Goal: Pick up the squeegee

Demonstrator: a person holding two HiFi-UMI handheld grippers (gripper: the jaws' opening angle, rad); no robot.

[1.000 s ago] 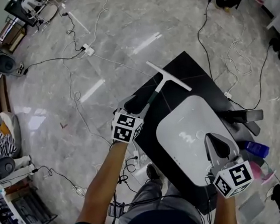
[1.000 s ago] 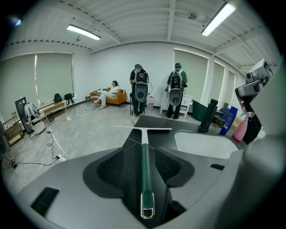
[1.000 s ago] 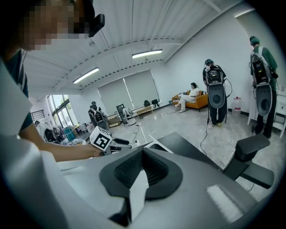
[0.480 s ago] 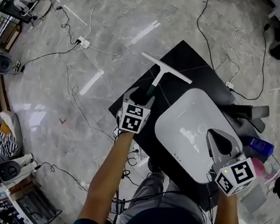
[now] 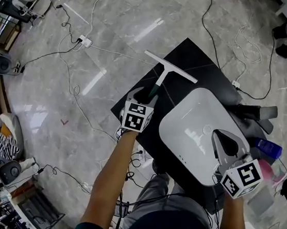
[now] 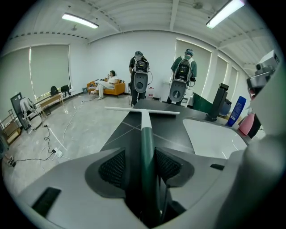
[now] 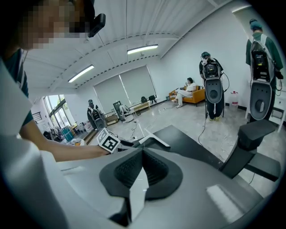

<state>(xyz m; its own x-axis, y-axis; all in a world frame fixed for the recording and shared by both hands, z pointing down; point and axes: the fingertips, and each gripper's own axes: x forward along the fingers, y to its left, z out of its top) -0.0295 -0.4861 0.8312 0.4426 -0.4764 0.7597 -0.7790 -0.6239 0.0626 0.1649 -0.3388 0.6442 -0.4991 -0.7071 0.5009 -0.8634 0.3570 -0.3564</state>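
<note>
Head view, squeegee (image 5: 166, 77), white blade, green handle

The squeegee (image 5: 167, 77) lies on the table (image 5: 199, 60) toward its far left side, blade farthest away (one end juts past the table's edge). A rounded shell (image 5: 197, 130) sits nearer, right of the handle, with a bottle (image 5: 266, 149) further right.

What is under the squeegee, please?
The black table lies under the squeegee. The left gripper, whose jaws have just been closing around the handle, covers the handle's near end and whatever lies beneath it.
</note>
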